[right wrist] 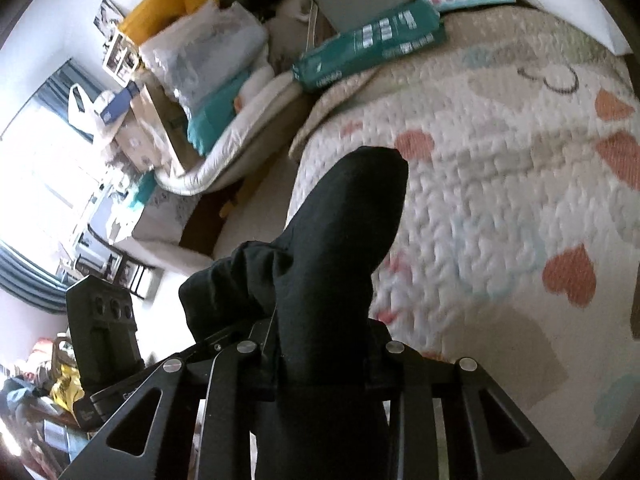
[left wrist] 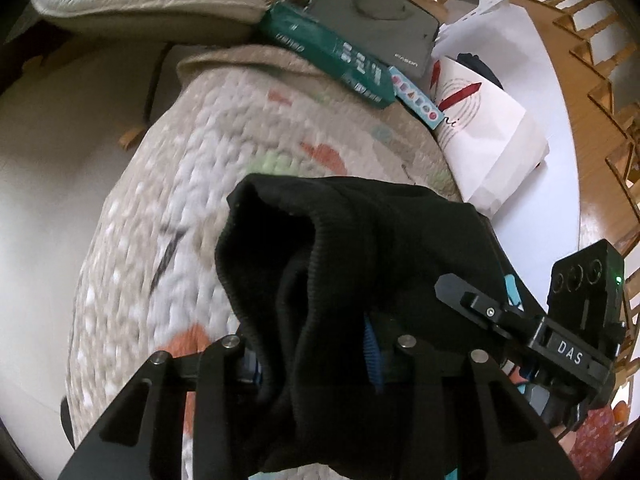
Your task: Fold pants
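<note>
Holding black pants (left wrist: 360,264) in both tools, lifted above the quilted bedspread (left wrist: 192,168). Left tool (left wrist: 320,360): fingers hidden under the cloth at lower centre of the left wrist view; fabric bunches between them, so I judge it closed on the pants. A ribbed band, probably waistband or cuff, loops open at the centre of that frame. Right tool (right wrist: 320,360): cloth runs up from the jaws at bottom centre of the right wrist view and ends in a rounded fold at mid-frame; closed on the pants as well. The other tool shows at each frame's lower outer edge, just beside, so the two grips sit close together.

Handling judgement: soft, light knit, no stiffness; it droops and bunches wherever unsupported. Not fragile, not slippery. Best holds are the ribbed band corners, pinched through both layers, spread apart so the cloth hangs flat before laying down.

Green box (left wrist: 332,60) and grey case (left wrist: 376,20) lie at the bed's far end, upper centre.
</note>
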Tool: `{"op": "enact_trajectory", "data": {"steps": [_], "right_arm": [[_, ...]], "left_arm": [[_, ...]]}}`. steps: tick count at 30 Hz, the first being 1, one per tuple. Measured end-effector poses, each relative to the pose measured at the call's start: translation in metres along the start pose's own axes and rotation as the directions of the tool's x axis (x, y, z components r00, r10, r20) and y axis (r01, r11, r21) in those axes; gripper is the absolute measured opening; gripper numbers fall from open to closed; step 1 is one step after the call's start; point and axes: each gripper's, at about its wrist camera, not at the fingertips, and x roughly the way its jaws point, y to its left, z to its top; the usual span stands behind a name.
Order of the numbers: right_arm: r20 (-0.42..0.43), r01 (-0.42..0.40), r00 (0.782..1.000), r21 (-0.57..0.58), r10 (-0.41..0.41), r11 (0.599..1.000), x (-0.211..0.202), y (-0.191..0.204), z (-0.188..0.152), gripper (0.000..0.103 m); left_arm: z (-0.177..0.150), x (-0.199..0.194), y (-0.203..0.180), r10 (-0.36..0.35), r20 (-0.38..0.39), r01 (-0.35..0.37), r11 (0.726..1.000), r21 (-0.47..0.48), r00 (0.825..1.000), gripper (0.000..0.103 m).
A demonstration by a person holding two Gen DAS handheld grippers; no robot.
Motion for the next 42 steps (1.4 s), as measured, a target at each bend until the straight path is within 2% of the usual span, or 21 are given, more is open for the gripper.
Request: {"op": "enact_trajectory", "data": {"steps": [10, 17, 22, 25, 27, 28, 30, 32, 34, 37, 40, 42], "right_arm": [[0.009, 0.045, 0.999, 0.037, -0.046, 0.998, 0.029, -0.03, 0.044, 0.03], [-0.015, 0.05, 0.999, 0.094, -0.049, 0.994, 0.059, -0.063, 0.058, 0.03], [-0.029, 0.037, 0.999, 0.12, -0.034, 0.992, 0.077, -0.08, 0.06, 0.03], [-0.027, 0.038, 0.999, 0.135, -0.035, 0.99, 0.082, -0.09, 0.057, 0.037], [-0.027, 0.048, 0.999, 0.16, -0.045, 0.986, 0.085, -0.1, 0.053, 0.048], [-0.029, 0.056, 0.998, 0.176, -0.052, 0.983, 0.086, -0.104, 0.051, 0.051], [-0.027, 0.072, 0.997, 0.202, -0.068, 0.977, 0.087, -0.114, 0.047, 0.067], [-0.025, 0.057, 0.998, 0.244, -0.052, 0.968, 0.084, -0.126, 0.044, 0.073], [-0.018, 0.039, 0.999, 0.276, -0.036, 0.96, 0.079, -0.131, 0.042, 0.074], [0.006, 0.051, 0.999, 0.275, -0.054, 0.96, 0.062, -0.129, 0.042, 0.074], [0.023, 0.067, 0.997, 0.257, -0.076, 0.964, 0.041, -0.123, 0.039, 0.074], [0.031, 0.082, 0.995, 0.241, -0.092, 0.967, 0.025, -0.118, 0.035, 0.074]], "left_arm": [[0.044, 0.054, -0.007, 0.039, -0.029, -0.039, 0.999, 0.021, 0.999, 0.036], [0.06, 0.094, -0.001, 0.071, -0.069, -0.071, 0.997, 0.002, 0.995, 0.036], [0.064, 0.109, 0.016, 0.053, -0.083, -0.057, 0.997, -0.051, 0.995, 0.039], [0.065, 0.114, 0.03, 0.005, -0.087, -0.014, 0.994, -0.108, 0.996, 0.046], [0.065, 0.117, 0.038, -0.032, -0.088, 0.018, 0.988, -0.151, 0.996, 0.054], [0.064, 0.118, 0.044, -0.056, -0.089, 0.039, 0.983, -0.18, 0.994, 0.055], [0.063, 0.119, 0.051, -0.105, -0.078, 0.085, 0.97, -0.227, 0.991, 0.055], [0.063, 0.119, 0.058, -0.157, -0.075, 0.13, 0.951, -0.281, 0.985, 0.057], [0.062, 0.119, 0.07, -0.227, -0.066, 0.188, 0.911, -0.368, 0.972, 0.058], [0.058, 0.117, 0.084, -0.297, -0.045, 0.244, 0.853, -0.461, 0.954, 0.059], [0.054, 0.111, 0.088, -0.314, -0.026, 0.258, 0.824, -0.504, 0.949, 0.061], [0.049, 0.101, 0.09, -0.315, 0.003, 0.269, 0.803, -0.532, 0.949, 0.069]]}}
